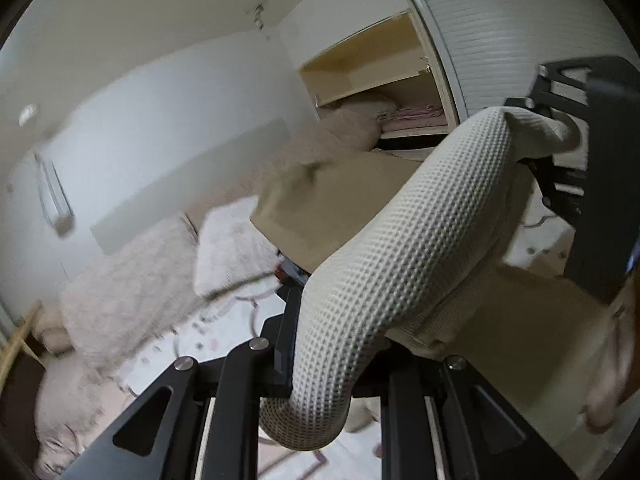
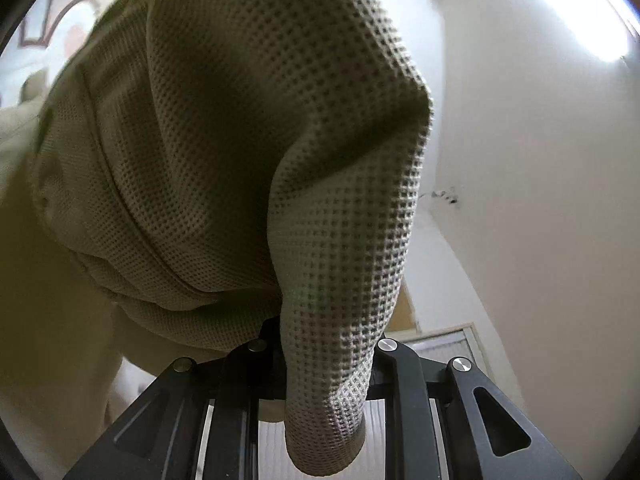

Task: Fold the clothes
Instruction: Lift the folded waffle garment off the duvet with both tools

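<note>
Soft indoor light, strong fisheye warp.
Window (image 2: 592,12) glares upper right; waffle cloth (image 2: 224,128) shadowed; far pillows (image 1: 132,284) motion-blurred.

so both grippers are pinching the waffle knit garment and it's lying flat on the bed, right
Not quite. Both the left gripper and the right gripper do pinch the waffle knit garment, but it hangs lifted between them, not flat on the bed; the left wrist view shows this.

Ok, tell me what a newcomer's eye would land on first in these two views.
First, the cream waffle-knit garment, held up in the air and stretched as a thick band between the left gripper at the bottom of the left view and the right gripper at its upper right. In the right view the same cloth fills most of the picture. Behind, an open wardrobe shelf holds folded pink linens.
</note>
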`<state>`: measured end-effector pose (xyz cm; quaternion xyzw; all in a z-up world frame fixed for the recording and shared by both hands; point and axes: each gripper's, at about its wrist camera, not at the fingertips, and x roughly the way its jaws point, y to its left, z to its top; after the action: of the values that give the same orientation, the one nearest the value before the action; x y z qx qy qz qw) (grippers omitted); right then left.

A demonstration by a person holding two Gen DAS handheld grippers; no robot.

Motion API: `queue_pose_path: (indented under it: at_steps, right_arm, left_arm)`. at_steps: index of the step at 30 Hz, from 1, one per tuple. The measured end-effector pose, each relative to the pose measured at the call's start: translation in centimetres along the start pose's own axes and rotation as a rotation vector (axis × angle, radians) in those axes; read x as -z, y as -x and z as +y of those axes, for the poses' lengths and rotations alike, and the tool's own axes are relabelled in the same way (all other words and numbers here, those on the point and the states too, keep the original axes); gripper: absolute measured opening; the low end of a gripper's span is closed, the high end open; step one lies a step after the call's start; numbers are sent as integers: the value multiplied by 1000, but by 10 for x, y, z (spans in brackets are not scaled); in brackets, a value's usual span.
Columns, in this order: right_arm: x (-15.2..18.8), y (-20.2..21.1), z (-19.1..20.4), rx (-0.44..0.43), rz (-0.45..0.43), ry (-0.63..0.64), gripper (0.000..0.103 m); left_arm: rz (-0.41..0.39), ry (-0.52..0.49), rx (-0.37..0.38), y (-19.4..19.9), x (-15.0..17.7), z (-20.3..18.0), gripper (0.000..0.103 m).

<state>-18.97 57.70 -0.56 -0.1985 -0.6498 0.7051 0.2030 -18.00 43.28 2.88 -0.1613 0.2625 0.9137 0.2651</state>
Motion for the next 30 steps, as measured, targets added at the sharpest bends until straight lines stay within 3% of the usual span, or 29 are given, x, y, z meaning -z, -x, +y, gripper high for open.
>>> queue_pose_path:
  at_steps: [2,5,7,10,13,19,24,25,28,30]
  right_arm:
    - [16,-1,31,-58,-31,73,19]
    - [40,-3,77,-144,-79,183,19]
    - [61,7,109,-249,-97,315,19]
    - [90,22,143,-316,-110,499,19]
    - [101,28,151,-367,-98,548,20]
    - [109,40,139,-396,-102,547,20]
    - [118,44,155,-435,-81,635,20]
    - [117,41,156,-445,-56,637,25]
    - [115,30,152,-491,51,615,54]
    - [118,19,144,-538,150,582,62]
  left_arm:
    - [-6,-85,-13,-6,15,-20,17]
    - [42,-207,39,-6,63,-75,17]
    - [74,-289,75,-7,96,-111,17]
    - [99,-380,101,-4,131,-154,17]
    - [73,-428,73,7,141,-175,17]
    - [0,-485,12,32,143,-174,17]
    - [1,-625,-15,33,168,-194,17]
    - [-4,-657,-26,32,174,-198,17]
    - [-5,-669,-28,31,180,-199,17]
    - [-4,-671,-26,32,179,-198,17]
